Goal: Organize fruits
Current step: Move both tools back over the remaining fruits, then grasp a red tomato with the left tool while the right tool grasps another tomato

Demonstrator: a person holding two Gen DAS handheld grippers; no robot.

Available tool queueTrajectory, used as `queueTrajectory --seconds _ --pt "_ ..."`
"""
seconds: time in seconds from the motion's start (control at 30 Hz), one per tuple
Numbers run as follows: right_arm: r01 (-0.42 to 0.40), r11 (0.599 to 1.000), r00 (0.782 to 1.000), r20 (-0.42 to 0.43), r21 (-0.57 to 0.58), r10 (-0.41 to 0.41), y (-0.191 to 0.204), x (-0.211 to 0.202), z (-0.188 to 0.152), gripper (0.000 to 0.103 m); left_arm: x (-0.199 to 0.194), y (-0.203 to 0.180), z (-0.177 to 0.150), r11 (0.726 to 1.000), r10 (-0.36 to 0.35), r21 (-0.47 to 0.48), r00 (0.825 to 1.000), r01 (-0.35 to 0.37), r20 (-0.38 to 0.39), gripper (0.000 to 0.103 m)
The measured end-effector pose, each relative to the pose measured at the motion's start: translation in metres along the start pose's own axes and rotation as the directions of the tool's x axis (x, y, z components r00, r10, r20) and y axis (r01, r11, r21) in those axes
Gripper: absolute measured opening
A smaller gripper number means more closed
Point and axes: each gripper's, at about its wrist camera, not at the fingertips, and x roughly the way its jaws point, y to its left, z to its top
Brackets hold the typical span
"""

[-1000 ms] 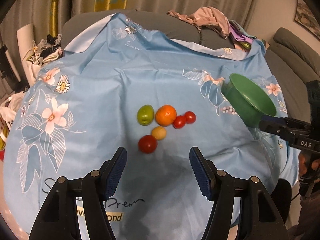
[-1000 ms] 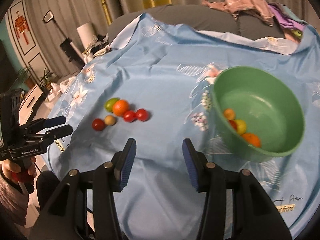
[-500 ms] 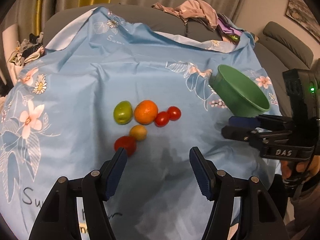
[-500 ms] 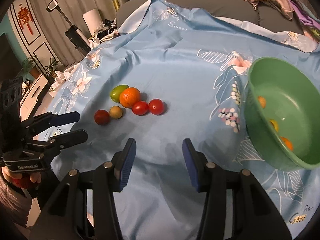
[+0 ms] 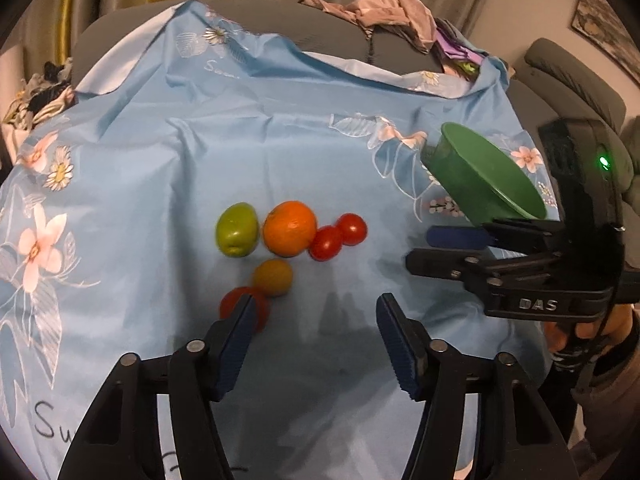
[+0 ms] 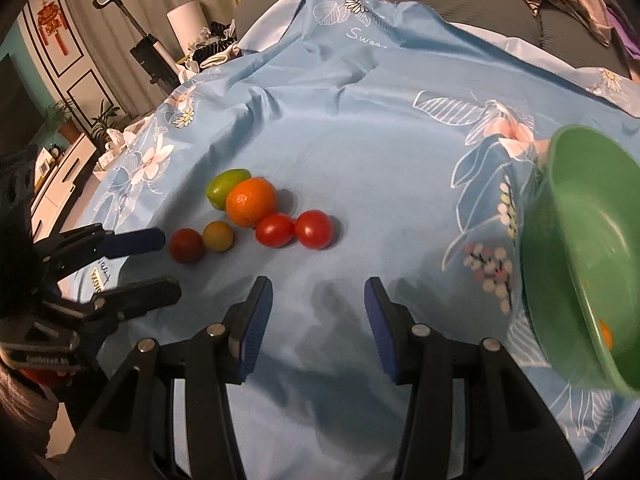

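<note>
Fruits: green one (image 5: pixel 236 229), orange (image 5: pixel 289 228), two red tomatoes (image 5: pixel 338 236), yellowish one (image 5: pixel 273 277), red one (image 5: pixel 240 304), clustered mid blue cloth (image 5: pixel 160 184); larger in view than before. Left gripper (image 5: pixel 314 338) just narrowed, empty, gaping. Right gripper (image 6: pixel 318 330) empty, apart. Green bowl (image 6: pixel 580 240) right.
</note>
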Motion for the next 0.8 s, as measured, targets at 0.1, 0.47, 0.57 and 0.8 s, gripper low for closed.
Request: queueTrajectory --seconds 0.1,0.47,0.57,0.8 --pt "0.002 1.0 1.0 -0.005 0.0 -0.002 -0.002 0.009 0.009 0.048 0.007 -0.007 0.006 1.0 -0.014 0.028 1.0 0.014 -0.004 0.061" --pt "-0.029 0.999 0.996 -0.084 -0.04 0.025 -0.002 0.05 0.033 0.036 0.048 -0.012 0.021 0.998 -0.021 0.064 0.997 0.026 -0.071 0.049" --pt "-0.042 0.998 0.995 -0.097 -0.048 0.037 -0.003 0.056 0.037 0.031 0.053 -0.009 0.024 0.998 -0.019 0.058 0.997 0.024 -0.077 0.048" --pt "-0.035 0.999 0.996 -0.084 -0.009 0.034 -0.016 0.054 0.039 0.027 0.059 -0.007 0.036 0.998 -0.015 0.054 0.997 0.019 -0.071 0.048"
